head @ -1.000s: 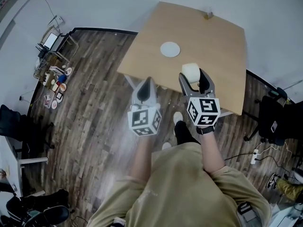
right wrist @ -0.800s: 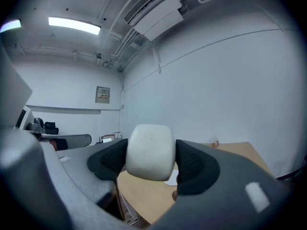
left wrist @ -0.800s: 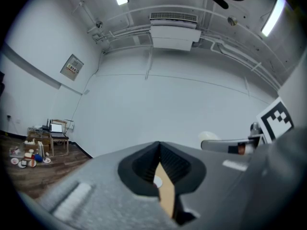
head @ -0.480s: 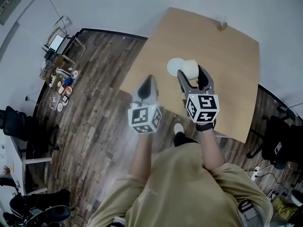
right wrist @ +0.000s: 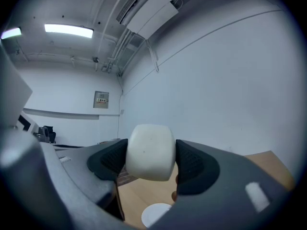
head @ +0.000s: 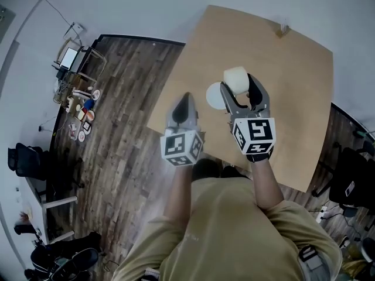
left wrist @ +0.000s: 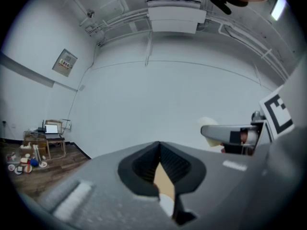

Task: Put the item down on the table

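My right gripper (head: pixel 240 88) is shut on a white rounded block (head: pixel 237 78), held in the air above the wooden table (head: pixel 293 63). In the right gripper view the white block (right wrist: pixel 150 152) sits squeezed between the two dark pads (right wrist: pixel 108 162). Below it on the table lies a white round disc (head: pixel 214 96), the same white disc (right wrist: pixel 154 213) showing under the jaws. My left gripper (head: pixel 183 107) hangs over the table's near left edge, jaws closed together and holding nothing. In the left gripper view its tip (left wrist: pixel 160 150) points at the wall, with the right gripper (left wrist: pixel 230 133) to the right.
A small object (head: pixel 283 30) stands at the table's far edge by the white wall. Clutter and a laptop (head: pixel 69 57) lie on the wooden floor at far left. A black chair (head: pixel 351 180) stands at the right; dark bags (head: pixel 23 160) sit at lower left.
The view has shifted closer over the table. The right gripper with the white block now hangs further in over the tabletop, just past the white disc. Left gripper stays shut.
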`<state>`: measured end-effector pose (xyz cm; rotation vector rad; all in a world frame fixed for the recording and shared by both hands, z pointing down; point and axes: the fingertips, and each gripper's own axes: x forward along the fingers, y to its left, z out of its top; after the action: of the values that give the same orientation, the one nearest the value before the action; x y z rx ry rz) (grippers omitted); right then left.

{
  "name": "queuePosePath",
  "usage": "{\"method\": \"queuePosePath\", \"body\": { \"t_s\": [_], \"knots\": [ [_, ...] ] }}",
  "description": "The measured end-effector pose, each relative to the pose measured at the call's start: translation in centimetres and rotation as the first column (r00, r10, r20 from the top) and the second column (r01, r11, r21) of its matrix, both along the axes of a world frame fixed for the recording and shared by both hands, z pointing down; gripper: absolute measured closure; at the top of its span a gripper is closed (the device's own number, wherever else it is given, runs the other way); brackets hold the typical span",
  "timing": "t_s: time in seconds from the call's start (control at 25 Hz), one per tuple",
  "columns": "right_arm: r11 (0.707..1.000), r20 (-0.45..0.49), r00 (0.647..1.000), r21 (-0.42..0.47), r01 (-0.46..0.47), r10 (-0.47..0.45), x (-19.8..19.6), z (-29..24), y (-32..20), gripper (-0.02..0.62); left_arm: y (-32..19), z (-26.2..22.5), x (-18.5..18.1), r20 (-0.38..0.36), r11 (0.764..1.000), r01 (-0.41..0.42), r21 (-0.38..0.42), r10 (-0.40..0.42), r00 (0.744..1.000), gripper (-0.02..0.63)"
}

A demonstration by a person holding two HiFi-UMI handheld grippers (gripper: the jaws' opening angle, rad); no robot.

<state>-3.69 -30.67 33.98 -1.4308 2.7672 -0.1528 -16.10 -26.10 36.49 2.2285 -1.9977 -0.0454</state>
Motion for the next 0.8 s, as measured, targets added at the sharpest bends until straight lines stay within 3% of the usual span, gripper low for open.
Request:
{"method": "queuePosePath", "body": {
  "t_s": [0.52,0.8],
  "knots": [
    [0.985,-0.098,0.995,-0.169,-0.034,0.018,-1.6,11.3,-10.8,0.278,-10.8,8.6,-2.0,-0.015,0.982,-0.099,-0.160,0.098,0.995,0.606],
    [0.960,-0.170,0.985,-0.278,-0.032,-0.016,-3.8,18.0,-13.4,0.278,-14.0,13.3,-2.7,-0.036,0.962,-0.148,-0.228,0.143,0.989,0.606]
  ]
}}
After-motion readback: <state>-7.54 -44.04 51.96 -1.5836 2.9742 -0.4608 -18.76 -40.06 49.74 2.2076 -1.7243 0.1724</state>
